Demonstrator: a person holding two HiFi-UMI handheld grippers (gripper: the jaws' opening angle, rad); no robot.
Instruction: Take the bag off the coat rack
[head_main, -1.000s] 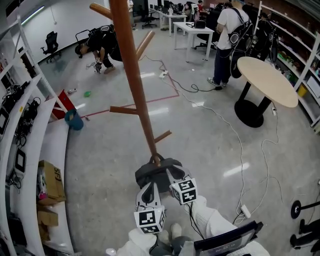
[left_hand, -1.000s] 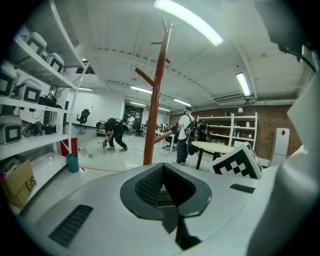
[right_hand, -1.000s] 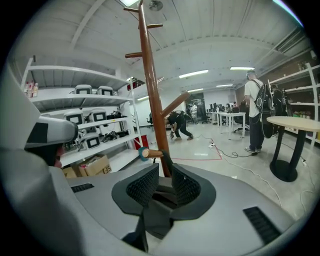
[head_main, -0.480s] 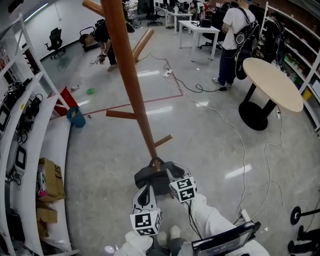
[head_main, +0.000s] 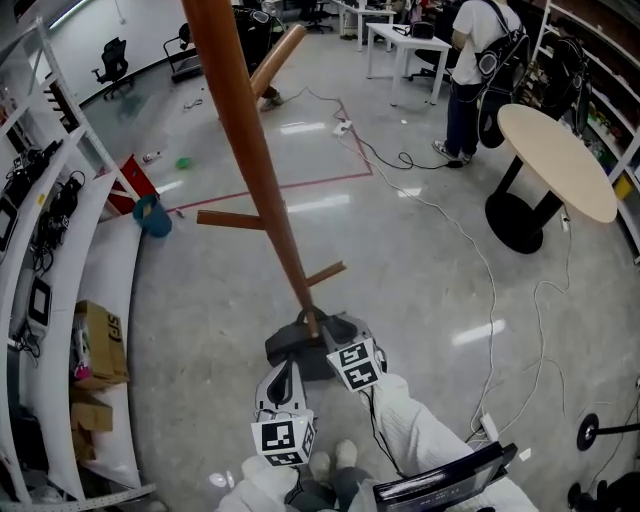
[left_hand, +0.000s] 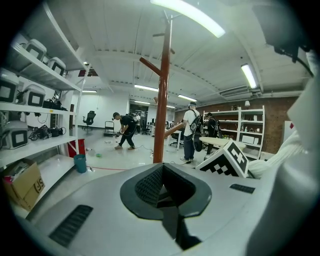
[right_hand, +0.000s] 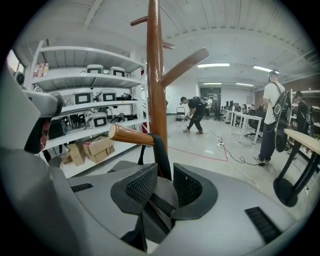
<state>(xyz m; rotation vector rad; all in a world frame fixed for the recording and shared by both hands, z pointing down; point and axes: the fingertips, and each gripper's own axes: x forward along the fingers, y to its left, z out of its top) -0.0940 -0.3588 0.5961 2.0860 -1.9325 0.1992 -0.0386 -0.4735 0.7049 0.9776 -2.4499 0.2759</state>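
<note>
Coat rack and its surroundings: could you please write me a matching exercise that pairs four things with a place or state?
1. left gripper
2. right gripper
3. round table
4. teal bin

A. on the floor beside the white shelving
B. fingers together, nothing between
C. beige, at the head view's right edge
D. fingers on the black strap hung over a peg

Pairs: 1-B, 2-D, 3-C, 4-A

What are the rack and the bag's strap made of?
Rack: looks like wood, reddish-brown with a glossy varnish sheen and a paler cut end on the peg. Strap: probably woven fabric, matte black, draping limply over that peg.
</note>
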